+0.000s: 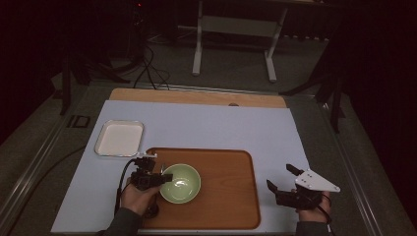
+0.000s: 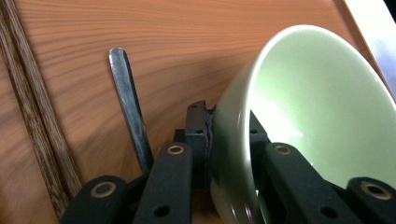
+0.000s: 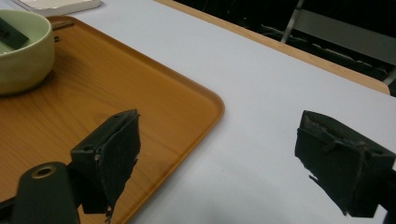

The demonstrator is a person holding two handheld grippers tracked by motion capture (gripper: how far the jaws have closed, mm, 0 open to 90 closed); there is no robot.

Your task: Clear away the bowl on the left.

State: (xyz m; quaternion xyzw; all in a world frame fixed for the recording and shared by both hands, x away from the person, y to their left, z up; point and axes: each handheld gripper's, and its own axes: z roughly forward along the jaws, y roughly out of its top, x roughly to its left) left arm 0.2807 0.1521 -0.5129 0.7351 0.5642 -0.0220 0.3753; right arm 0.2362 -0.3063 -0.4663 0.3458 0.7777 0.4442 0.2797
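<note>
**Two grippers, one pale green bowl on the tray**

We see the blue table cover (image 1: 211,123) across the middle of the high view, with the wooden tray (image 1: 226,196) at lower centre. On the tray's left part sits the green bowl (image 1: 180,183). Our left gripper (image 1: 150,172) straddles the bowl's left rim, one jaw inside, one outside against the wall. Lower right, our right gripper (image 1: 281,178) hovers off the tray, jaws spread on nothing. A white dish (image 1: 119,138) lies upper left; a metal handle (image 2: 128,100) rests beside the bowl.
</note>
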